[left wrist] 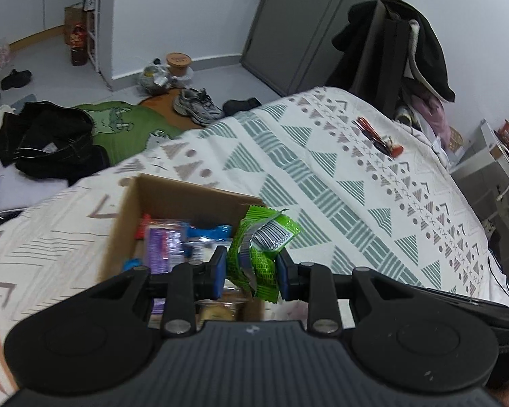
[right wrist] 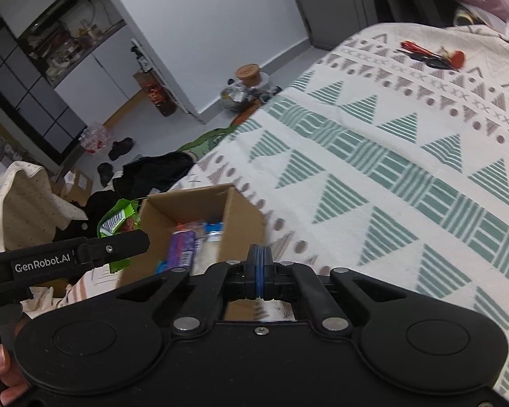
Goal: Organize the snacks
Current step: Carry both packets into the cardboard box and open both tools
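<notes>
Crinkled green foil snack packet (left wrist: 259, 247) is being pinched between the left gripper (left wrist: 252, 271) pads, hanging above the open brown cardboard box (left wrist: 173, 200) on the bed. Likely light, floppy and slippery, so gripping mid-body is looking wisest. The right gripper (right wrist: 259, 271) is sitting fully closed, empty.

Both grippers are black plastic with blue pads on the fingers (left wrist: 219, 271) and round silver screws at the linkage joints. The left gripper (right wrist: 118, 244) carries white "GenRobot.AI" lettering; its body has a grey ribbed plate.
</notes>
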A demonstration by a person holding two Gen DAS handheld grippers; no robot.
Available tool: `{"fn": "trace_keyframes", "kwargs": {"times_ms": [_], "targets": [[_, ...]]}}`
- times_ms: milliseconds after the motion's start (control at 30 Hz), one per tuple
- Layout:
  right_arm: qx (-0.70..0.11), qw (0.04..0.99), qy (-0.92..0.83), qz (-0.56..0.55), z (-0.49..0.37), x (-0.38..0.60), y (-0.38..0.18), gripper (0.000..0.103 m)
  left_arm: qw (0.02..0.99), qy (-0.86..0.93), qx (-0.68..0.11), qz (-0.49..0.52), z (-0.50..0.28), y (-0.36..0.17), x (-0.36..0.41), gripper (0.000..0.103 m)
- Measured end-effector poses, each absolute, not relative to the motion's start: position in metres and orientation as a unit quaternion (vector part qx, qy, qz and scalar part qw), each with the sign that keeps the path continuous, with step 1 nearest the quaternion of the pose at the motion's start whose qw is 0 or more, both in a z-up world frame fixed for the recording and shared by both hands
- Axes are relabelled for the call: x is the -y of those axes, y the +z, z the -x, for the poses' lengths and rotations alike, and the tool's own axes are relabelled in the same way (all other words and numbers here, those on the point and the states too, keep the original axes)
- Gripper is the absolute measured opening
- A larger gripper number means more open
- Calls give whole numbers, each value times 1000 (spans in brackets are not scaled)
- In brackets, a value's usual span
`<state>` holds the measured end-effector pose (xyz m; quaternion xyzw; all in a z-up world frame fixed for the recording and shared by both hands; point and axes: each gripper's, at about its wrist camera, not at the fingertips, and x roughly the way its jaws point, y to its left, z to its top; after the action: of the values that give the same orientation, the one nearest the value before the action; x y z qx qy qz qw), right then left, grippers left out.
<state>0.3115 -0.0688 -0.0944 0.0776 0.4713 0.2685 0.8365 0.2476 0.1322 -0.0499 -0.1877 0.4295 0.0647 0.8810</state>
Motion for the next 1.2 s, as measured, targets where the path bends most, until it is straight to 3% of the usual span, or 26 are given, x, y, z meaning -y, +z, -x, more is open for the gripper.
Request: {"fn": "trace_keyframes", "kwargs": {"times_ms": [167,333,400,467,800,1200], "targets": [[-481,833,259,-86,-309,63,-102,0,881,82,-425,189,-235,-49,-152,29],[-503,822,248,-105,-306,65,-118,8,874,96,-438,188,-231,-57,-164,29],[-506,820,248,-105,-306,63,-122,21,870,101,-444,188,-229,-61,-168,29],[-508,818,247,-107,-307,61,-126,25,866,108,-451,187,-229,-65,-172,29],[-544,795,238,-125,-328,56,-163,36,838,135,-492,193,-232,-94,-188,30],[-580,768,235,-140,-356,48,-205,38,815,146,-527,190,-243,-111,-191,33]]}}
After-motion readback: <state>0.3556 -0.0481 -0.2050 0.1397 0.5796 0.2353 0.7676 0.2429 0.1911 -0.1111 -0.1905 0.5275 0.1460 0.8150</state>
